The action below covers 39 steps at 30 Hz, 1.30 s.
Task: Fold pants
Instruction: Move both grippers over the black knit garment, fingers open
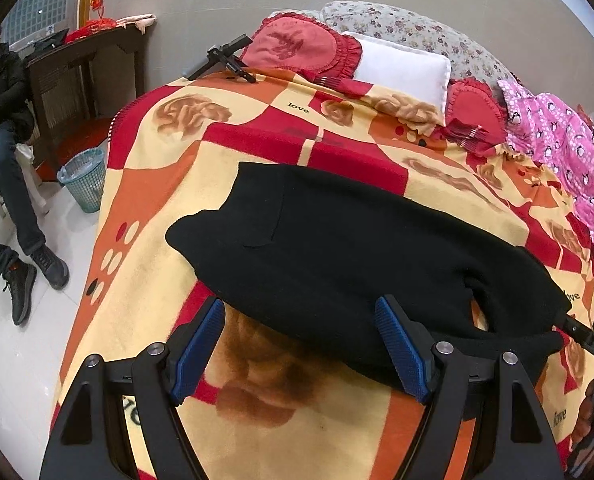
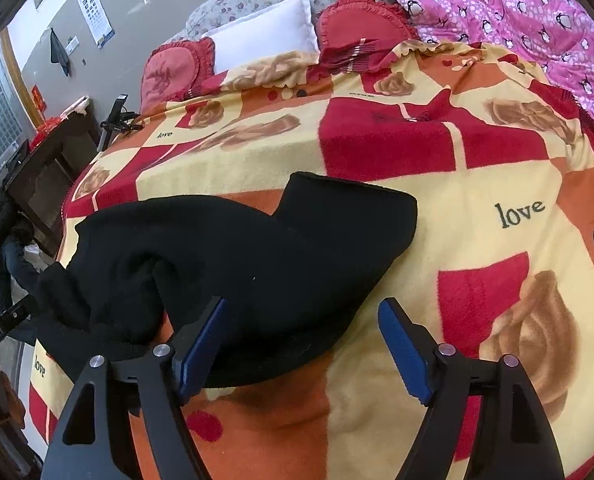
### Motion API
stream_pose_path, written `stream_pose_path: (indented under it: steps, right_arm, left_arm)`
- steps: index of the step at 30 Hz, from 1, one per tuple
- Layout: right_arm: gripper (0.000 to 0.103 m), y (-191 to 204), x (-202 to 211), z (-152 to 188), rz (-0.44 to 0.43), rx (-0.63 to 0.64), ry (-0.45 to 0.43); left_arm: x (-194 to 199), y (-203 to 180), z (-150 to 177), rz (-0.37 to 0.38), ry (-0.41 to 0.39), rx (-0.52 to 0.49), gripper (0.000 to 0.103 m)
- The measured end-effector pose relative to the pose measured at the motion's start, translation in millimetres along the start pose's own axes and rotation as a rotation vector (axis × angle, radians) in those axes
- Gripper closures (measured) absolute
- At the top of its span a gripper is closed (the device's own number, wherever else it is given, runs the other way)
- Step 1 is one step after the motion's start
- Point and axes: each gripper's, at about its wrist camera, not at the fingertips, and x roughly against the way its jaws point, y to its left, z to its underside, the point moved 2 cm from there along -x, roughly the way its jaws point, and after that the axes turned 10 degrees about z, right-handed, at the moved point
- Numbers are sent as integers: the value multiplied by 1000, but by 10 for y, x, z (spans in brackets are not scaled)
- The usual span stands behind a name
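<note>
You have the black pants (image 1: 337,248) lying on the patterned blanket (image 1: 145,200) of the bed, near its foot edge and closer to the side where the blue basket (image 1: 83,182) stands on the floor. They look already folded into a thick bundle, with one loose loop of cloth still open at the near edge. Your left gripper (image 1: 301,352) has its jaws spread, with nothing pinched; the near hem only lies beside its right pad. Your right gripper (image 2: 303,350) also has its jaws spread and holds nothing; its left pad is just at the hem. I think the fold is nearly done, so you should check the shape now: tuck the open loop flat, press the edges even, and keep the pads from catching the blanket below.
</note>
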Motion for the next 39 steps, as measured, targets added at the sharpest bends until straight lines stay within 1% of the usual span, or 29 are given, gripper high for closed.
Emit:
stream_pose_path:
  steps: [11,29,34,39]
  right_arm:
    - [21,2,-20,11,-8,-7,8]
    - [21,26,-86,16,-11,-1,33]
    - [21,1,-119,23,-8,-17,39]
    - [20,-63,-185,38,-17,-44,55]
  left_arm:
    - [-5,-16,-52,5,2,1,26]
    - [-6,-50,-57,6,2,-4,26]
    - [-42,2,-55,36,16,31,26]
    - [-159,64,-42,20,41,35,26]
